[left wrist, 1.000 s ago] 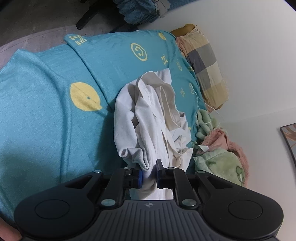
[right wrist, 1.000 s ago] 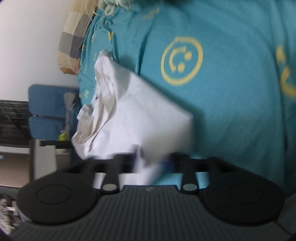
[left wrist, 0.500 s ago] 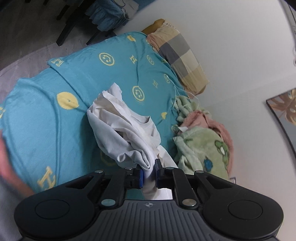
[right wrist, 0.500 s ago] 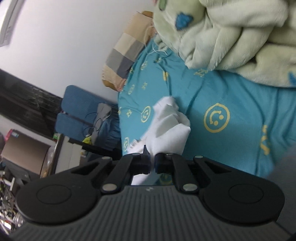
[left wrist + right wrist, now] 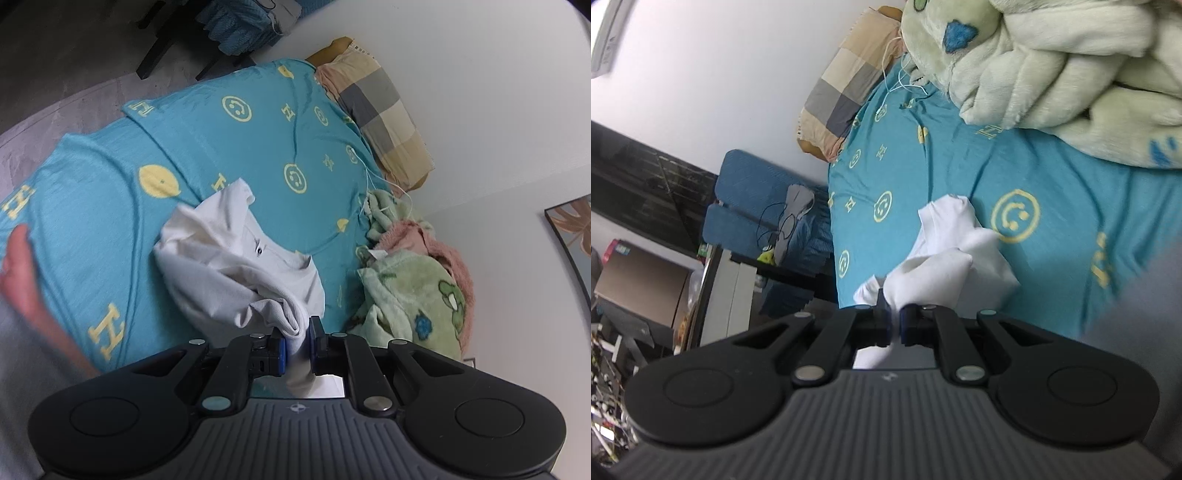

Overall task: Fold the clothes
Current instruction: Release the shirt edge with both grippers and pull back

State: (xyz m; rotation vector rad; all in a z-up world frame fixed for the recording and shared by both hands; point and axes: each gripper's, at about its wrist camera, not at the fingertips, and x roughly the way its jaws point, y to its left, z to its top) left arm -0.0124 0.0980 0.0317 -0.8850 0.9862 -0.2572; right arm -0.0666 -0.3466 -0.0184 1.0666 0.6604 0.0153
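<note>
Left wrist view: a hand shows blurred at the left edge. Left gripper is clamped on a bunched fold of the white garment; the rest of it hangs crumpled over the middle of the bed, w/ teal sheet (yellow smileys, letters). To the right, near the bed's wall-side edge, a green plush blanket is heaped, w/ a checked pillow at the far corner by the wall.

Right wrist view: blue chair beyond the bed's far edge. Right gripper is pinched tight on another bunch of the white garment. Blanket is top right.
</note>
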